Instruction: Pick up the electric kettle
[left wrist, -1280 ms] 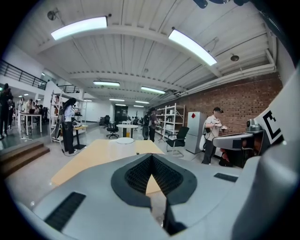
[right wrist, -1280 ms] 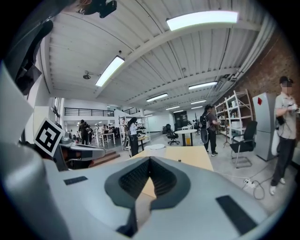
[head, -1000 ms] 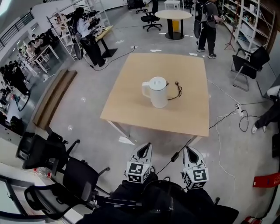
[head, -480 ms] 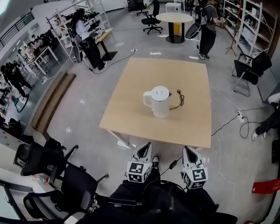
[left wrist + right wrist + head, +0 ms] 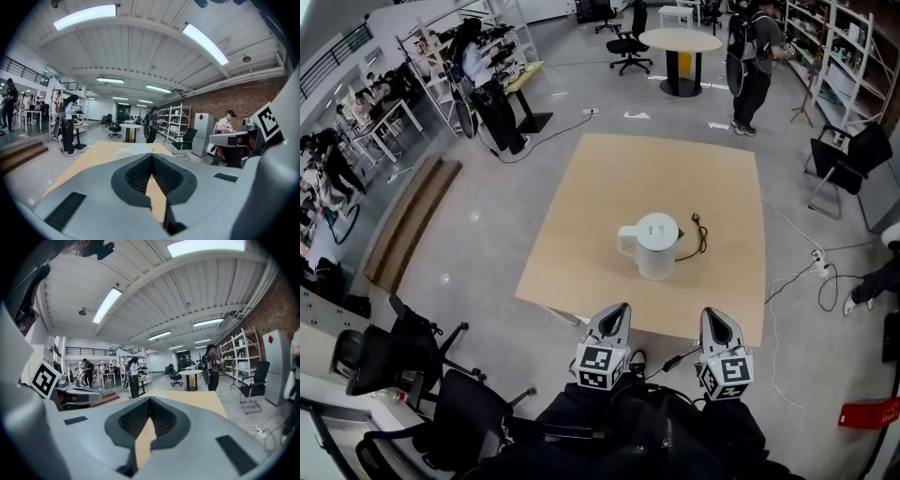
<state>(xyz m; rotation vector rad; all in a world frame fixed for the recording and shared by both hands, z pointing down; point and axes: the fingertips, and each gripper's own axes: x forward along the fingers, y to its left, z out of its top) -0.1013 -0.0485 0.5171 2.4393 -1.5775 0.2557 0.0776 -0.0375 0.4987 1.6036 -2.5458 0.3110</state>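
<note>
A white electric kettle [image 5: 656,246] with a round lid stands upright near the front of the tan table [image 5: 581,225], handle to the left. A black cord [image 5: 700,236] lies beside it on the right. My left gripper [image 5: 619,309] and right gripper [image 5: 713,315] are both shut and empty, side by side at the table's near edge, short of the kettle. In the left gripper view the kettle's lid [image 5: 134,150] peeks over the closed jaws of the left gripper [image 5: 151,157]. The right gripper [image 5: 149,401] points along the table top [image 5: 197,397].
Black office chairs [image 5: 412,347] stand at the lower left. A floor cable [image 5: 802,267] runs right of the table. A folding chair [image 5: 848,155] is at the right, a person [image 5: 752,56] and a round table [image 5: 680,42] beyond the far edge.
The table and kettle have drawn nearer in the head view. Both shut grippers have advanced from over the floor to the table's near edge.
</note>
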